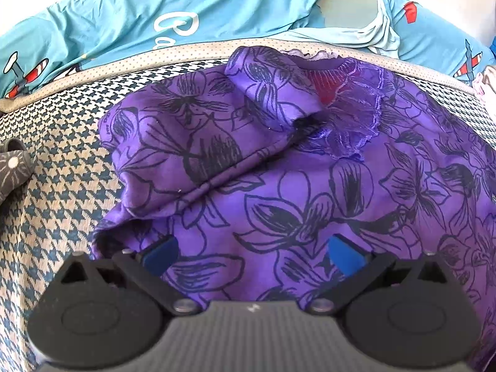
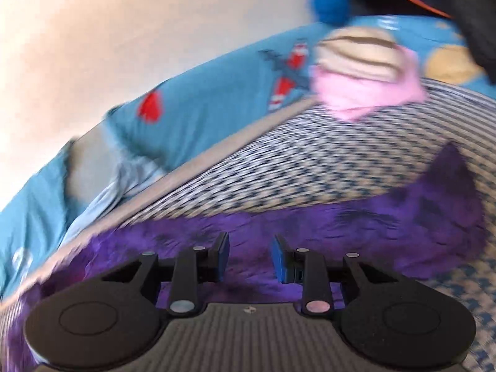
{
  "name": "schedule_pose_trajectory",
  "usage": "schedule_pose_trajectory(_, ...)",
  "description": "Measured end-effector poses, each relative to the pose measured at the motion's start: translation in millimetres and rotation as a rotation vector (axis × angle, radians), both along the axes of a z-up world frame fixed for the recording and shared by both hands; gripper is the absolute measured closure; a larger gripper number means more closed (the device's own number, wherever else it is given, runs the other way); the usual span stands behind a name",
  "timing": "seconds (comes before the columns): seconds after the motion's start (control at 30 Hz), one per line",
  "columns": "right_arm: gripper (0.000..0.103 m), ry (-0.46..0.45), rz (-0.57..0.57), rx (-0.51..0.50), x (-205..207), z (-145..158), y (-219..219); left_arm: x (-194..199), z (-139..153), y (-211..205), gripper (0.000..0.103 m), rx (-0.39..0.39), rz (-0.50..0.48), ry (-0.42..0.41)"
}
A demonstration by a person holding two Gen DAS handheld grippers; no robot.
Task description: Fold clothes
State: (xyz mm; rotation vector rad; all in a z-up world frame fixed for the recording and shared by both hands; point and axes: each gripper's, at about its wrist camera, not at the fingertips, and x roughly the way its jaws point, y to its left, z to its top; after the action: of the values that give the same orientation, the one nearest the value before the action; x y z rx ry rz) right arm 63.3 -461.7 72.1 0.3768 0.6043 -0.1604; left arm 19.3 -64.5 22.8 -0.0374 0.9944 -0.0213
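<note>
While both grippers, left [image 1: 252, 252] and right [image 2: 250, 259], stand apart and empty, the purple top [image 1: 310, 186] lies spread for folding.

Light: bright, even daylight, soft shadows.
Left wrist view: sharp, edges bowed by fisheye.
Right wrist view: heavily motion-blurred throughout.

Smooth, faintly glossy purple cloth garment [image 1: 279, 186] on a matt woven houndstooth cover [image 1: 62, 186].
</note>
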Motion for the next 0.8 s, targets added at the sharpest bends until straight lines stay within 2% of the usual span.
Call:
schedule_pose_trajectory(0.3,0.074,0.023,0.207,-0.087,8,-14,46,4,-1,10,0.0,-0.01,0.042,0.009)
schedule_pose_trajectory(0.37,0.074,0.047,0.233,-0.123,9,-18,54,4,0,14,0.0,-0.009,0.055,0.003)
schedule_pose_trajectory(0.47,0.074,0.158,0.269,-0.202,10,-34,64,5,4,21,0.0,0.001,0.082,-0.015)
schedule_pose_trajectory(0.53,0.075,0.251,0.268,-0.243,10,-48,67,6,5,27,0.0,0.006,0.104,-0.023)
schedule_pose_trajectory(0.57,0.075,0.264,0.269,-0.261,8,-52,68,7,6,30,0.0,0.007,0.115,-0.026)
schedule_pose_trajectory(0.67,0.075,0.263,0.279,-0.304,2,-50,71,8,7,38,0.0,0.021,0.148,-0.029)
schedule_pose_trajectory(0.8,0.074,0.253,0.232,-0.268,-3,-42,67,8,6,50,0.0,0.056,0.186,-0.031)
